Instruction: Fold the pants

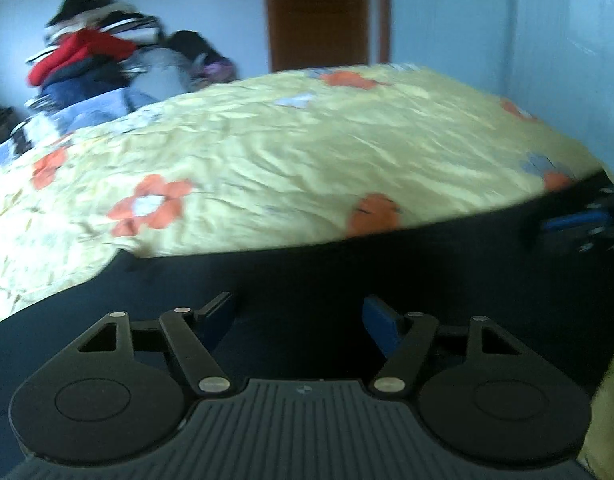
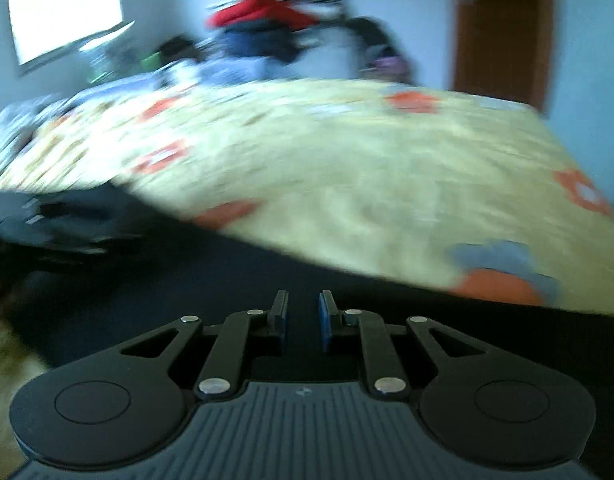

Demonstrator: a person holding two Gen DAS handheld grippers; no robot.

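Note:
Dark navy pants (image 1: 327, 268) lie spread on a bed, filling the near part of both views (image 2: 179, 276). My left gripper (image 1: 299, 304) hovers over them with its jaws wide open and nothing pressed between the pads. My right gripper (image 2: 303, 306) has its jaws almost together, with dark cloth filling the narrow slit. In the left wrist view the right gripper (image 1: 579, 222) shows blurred at the pants' far right corner. In the right wrist view the left gripper (image 2: 51, 216) is a dark blur at the pants' left end.
The bed has a yellow cover with orange flowers (image 1: 307, 148). A pile of clothes (image 1: 87, 56) is stacked at its far left side. A brown door (image 1: 319, 12) stands in the back wall, and a bright window (image 2: 63, 8) is to the left.

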